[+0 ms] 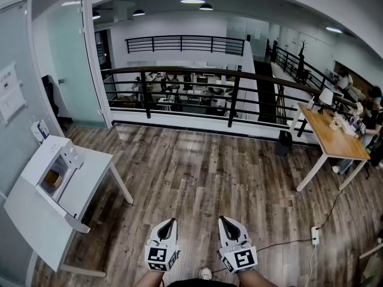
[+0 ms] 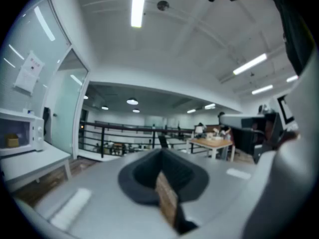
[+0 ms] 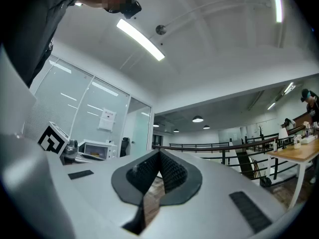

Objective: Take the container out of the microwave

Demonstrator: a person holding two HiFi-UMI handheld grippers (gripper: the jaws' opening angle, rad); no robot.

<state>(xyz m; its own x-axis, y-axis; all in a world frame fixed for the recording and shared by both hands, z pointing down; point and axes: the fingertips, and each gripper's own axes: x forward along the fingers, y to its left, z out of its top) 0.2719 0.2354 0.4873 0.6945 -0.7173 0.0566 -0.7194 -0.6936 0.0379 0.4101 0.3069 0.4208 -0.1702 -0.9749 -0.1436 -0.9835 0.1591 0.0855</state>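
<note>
**Both grippers idle, container waiting in the microwave**

From where I stand, the container (image 1: 52, 179) sits inside the microwave (image 1: 58, 160) on the white worktop (image 1: 91, 173) by the glass wall, well off to the person's left. It shows only as a small, low, yellowish-brown shape in the oven's cavity, too small to tell its material or whether it has a lid. I cannot tell whether the door stands open or I am seeing through its window.

It looks light enough for one gripper. I would guess its walls are fairly stiff, so a pinch on the near rim or side wall should hold. It should stay level in case it holds something.

The left gripper (image 1: 173, 220) and right gripper (image 1: 222, 219) are near the person's body, fingers pressed together on nothing, well apart from the microwave.
</note>
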